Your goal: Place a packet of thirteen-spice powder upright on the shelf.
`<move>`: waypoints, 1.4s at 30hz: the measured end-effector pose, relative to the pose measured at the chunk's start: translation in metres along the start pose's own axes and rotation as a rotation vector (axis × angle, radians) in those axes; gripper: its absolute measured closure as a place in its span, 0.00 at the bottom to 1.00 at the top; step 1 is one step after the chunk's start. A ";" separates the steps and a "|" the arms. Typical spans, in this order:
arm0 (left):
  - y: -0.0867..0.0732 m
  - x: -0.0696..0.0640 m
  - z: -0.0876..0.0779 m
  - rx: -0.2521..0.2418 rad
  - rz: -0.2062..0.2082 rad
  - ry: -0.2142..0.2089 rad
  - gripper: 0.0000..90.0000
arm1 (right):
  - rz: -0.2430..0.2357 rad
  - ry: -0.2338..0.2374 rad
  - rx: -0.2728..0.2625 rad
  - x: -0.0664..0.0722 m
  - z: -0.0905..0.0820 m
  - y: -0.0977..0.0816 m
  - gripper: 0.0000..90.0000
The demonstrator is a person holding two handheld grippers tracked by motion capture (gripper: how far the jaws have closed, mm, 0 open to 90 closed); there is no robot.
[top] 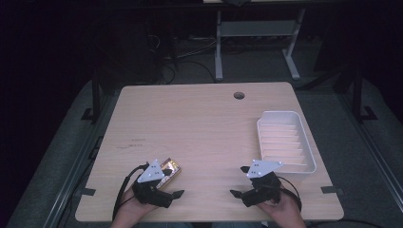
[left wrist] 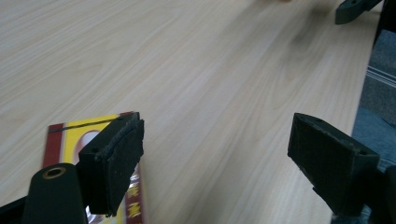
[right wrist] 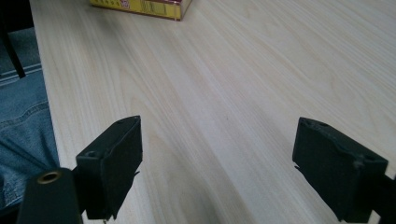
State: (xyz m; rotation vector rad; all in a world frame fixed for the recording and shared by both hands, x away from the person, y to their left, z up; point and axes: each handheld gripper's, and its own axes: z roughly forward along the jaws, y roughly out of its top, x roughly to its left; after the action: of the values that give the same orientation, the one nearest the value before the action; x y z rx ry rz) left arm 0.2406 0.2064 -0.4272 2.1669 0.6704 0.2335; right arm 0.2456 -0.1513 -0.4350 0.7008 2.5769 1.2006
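Observation:
A small yellow and red box [top: 172, 167] lies flat on the wooden table [top: 199, 123] near its front left. My left gripper [top: 172, 186] hovers just in front of it, open. In the left gripper view the box [left wrist: 70, 135] lies partly under the left pad [left wrist: 114, 163]; the gap of the left gripper [left wrist: 217, 161] holds bare wood. My right gripper [top: 240, 181] stands open near the front right, pointing left. In the right gripper view the right gripper [right wrist: 217, 168] has nothing between its jaws, and the box [right wrist: 140, 7] lies far ahead.
A white ribbed tray [top: 285, 140] stands at the right edge of the table. A round cable hole [top: 239, 95] sits near the back edge. The person's jeans [right wrist: 23, 130] show past the table's front edge. Desk legs and cables lie on the floor beyond.

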 end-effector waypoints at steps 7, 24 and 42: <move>-0.002 0.010 -0.008 0.001 -0.011 0.031 0.19 | 0.001 -0.008 -0.015 -0.001 -0.002 0.001 0.17; -0.014 0.033 -0.017 0.042 -0.046 0.117 0.16 | 0.000 0.003 -0.019 0.003 0.000 0.004 0.17; -0.024 0.044 -0.004 0.171 -0.039 0.156 0.15 | -0.012 0.006 -0.003 0.004 0.002 0.004 0.17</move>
State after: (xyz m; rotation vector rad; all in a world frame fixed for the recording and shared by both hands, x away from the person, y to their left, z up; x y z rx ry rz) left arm 0.2664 0.2452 -0.4458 2.3127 0.8473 0.3381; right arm 0.2442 -0.1454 -0.4329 0.6817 2.5801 1.2043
